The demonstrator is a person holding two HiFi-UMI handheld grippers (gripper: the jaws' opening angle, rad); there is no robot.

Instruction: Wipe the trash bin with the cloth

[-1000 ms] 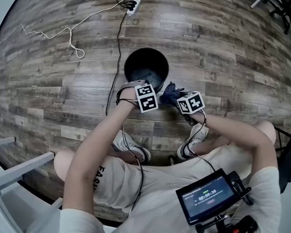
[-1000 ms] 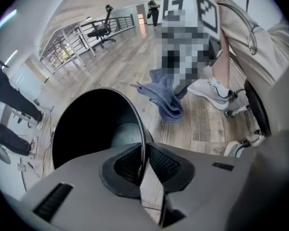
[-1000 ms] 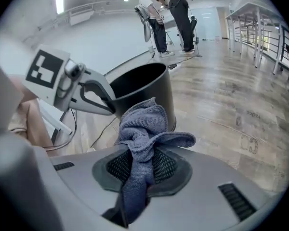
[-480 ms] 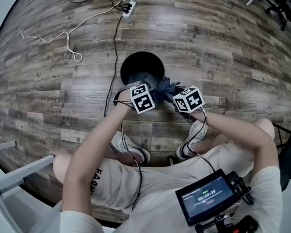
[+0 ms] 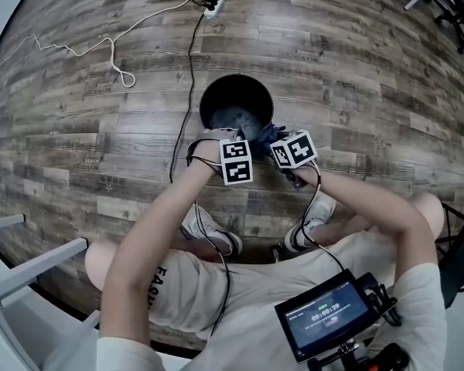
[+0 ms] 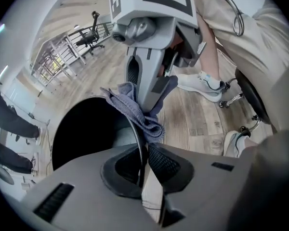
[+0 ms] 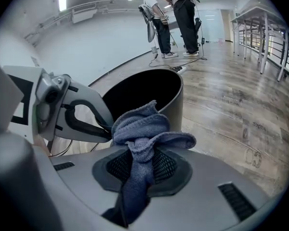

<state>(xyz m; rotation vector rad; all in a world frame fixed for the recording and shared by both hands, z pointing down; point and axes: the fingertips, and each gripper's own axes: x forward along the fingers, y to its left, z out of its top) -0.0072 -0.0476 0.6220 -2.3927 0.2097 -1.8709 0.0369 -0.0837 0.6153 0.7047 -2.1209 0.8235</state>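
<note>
Wood floor (image 5: 371,91), trash bin (image 5: 233,108), power strip (image 5: 213,1)

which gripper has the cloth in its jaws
The right gripper: the blue cloth is pinched between its jaws. The left gripper has no cloth; its jaws have just been closing on the rim of the trash bin.

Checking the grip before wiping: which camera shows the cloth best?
The right gripper view: the cloth fills its centre, bunched and clamped between the right gripper's jaws. The left gripper view shows only part of it, at the trash bin rim; the head view, just a dark sliver between the marker cubes.
</note>
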